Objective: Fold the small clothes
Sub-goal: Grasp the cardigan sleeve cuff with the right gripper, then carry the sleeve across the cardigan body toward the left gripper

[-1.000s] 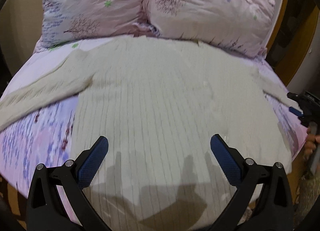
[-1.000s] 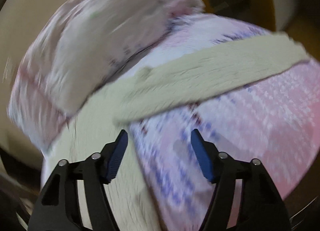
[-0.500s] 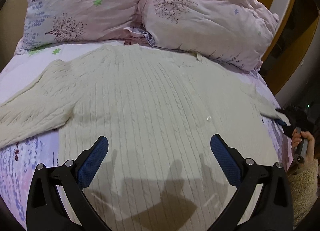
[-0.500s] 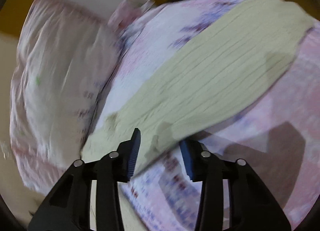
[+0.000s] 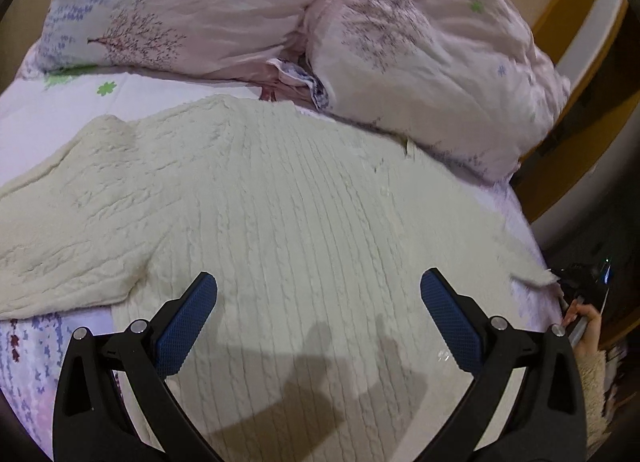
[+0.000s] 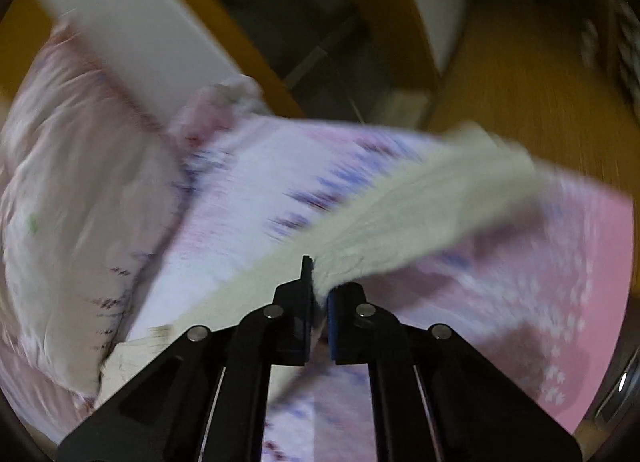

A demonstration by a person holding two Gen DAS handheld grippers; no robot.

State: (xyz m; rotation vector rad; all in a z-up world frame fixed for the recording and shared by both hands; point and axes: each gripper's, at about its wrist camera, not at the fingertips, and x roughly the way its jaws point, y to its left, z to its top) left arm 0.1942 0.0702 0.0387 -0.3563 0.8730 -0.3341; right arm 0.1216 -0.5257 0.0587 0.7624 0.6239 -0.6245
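Right gripper (image 6: 318, 294): its black fingers with blue pads are pressed together on a gathered fold of the cream sleeve (image 6: 420, 218), which bunches at the pads and runs away up and to the right over the pink floral bedsheet (image 6: 540, 302). The right wrist view is smeared, so the sleeve's far end is probably its cuff, though this cannot be told for certain. To the left of this gripper lies a pink pillow (image 6: 80, 190); beyond the bed's far edge stand a wooden bed frame (image 6: 256, 74) and a wood-coloured floor (image 6: 540, 102).

Left gripper (image 5: 319, 302): the jaws stand wide apart with nothing between the blue pads (image 5: 188, 326), and it hangs over the lower body of the cable-knit sweater (image 5: 300, 214), casting a shadow on the knit. The sweater lies flat, spread across the bedsheet (image 5: 32, 362), its neck edge just beside the two floral pillows (image 5: 192, 10) at the head of the bed. One sleeve stretches out to the left edge of the view, resting on the sheet. The opposite sleeve tapers to the right, where its tip meets the dark right gripper (image 5: 580, 282) near the bed's edge. Just below that gripper the person's hand (image 5: 584, 326) holds its handle, with a fleecy cuff (image 5: 592, 390) at the wrist.
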